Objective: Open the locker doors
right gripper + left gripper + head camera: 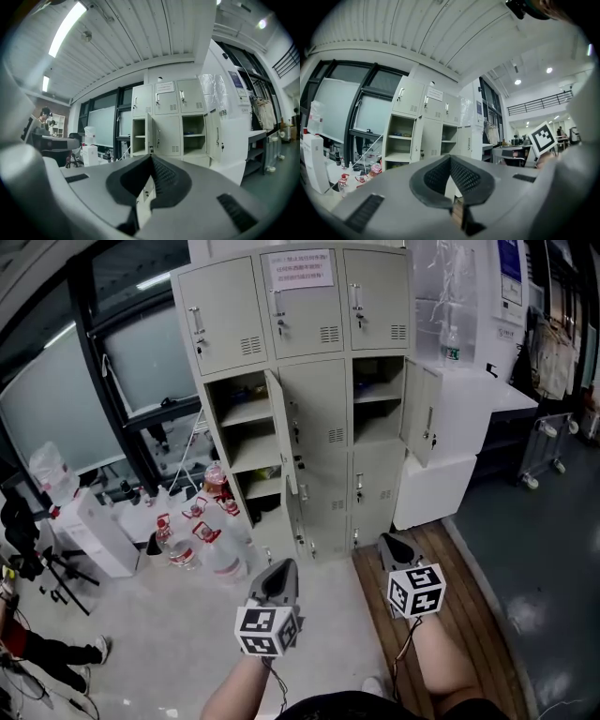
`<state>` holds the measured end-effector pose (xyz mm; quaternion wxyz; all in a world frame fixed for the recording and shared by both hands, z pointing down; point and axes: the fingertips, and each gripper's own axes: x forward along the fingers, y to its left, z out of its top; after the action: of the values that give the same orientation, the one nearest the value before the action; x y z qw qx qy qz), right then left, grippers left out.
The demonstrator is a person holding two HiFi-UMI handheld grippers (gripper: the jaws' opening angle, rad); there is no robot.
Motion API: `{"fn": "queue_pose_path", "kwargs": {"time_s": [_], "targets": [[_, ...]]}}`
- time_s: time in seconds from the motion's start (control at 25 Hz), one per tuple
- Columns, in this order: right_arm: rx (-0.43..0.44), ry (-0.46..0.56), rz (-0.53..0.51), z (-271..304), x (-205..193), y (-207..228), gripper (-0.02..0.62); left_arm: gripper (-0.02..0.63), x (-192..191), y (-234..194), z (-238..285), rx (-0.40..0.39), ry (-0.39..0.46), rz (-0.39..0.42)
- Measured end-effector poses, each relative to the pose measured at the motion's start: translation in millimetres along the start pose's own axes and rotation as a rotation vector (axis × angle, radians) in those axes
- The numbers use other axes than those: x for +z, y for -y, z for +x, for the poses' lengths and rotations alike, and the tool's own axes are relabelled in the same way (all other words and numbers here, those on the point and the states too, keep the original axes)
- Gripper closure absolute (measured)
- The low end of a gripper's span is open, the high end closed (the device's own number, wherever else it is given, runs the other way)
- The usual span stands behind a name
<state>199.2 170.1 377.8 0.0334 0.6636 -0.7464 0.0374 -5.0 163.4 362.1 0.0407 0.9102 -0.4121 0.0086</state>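
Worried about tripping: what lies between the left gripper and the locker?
Head view: only bare floor before the locker; bottles stand left of the left gripper.

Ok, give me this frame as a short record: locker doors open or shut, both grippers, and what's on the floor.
lockers: grey locker bank, paper notice on the top middle door
top row: all three doors shut
open: left column below the top row; second-row right compartment
left gripper: shut, empty, short of the lockers
right gripper: shut, empty, short of the lockers
floor: water bottles beside the lockers
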Motion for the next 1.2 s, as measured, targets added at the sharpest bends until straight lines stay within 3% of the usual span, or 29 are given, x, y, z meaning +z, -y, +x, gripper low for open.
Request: {"fn": "queue_pose_path", "kwargs": {"time_s": [0.56,1.2], "targets": [[-0.057,-0.01,0.013,-51,-10,-55,0.595,0.605,-11,-11,-54,-0.046,-0.012,-0.025],[-0.077,-0.019,0.014,-63,-14,-64,0.595,0.604,-9,-15,-64,-0.064,-0.006,-0.03]]}}
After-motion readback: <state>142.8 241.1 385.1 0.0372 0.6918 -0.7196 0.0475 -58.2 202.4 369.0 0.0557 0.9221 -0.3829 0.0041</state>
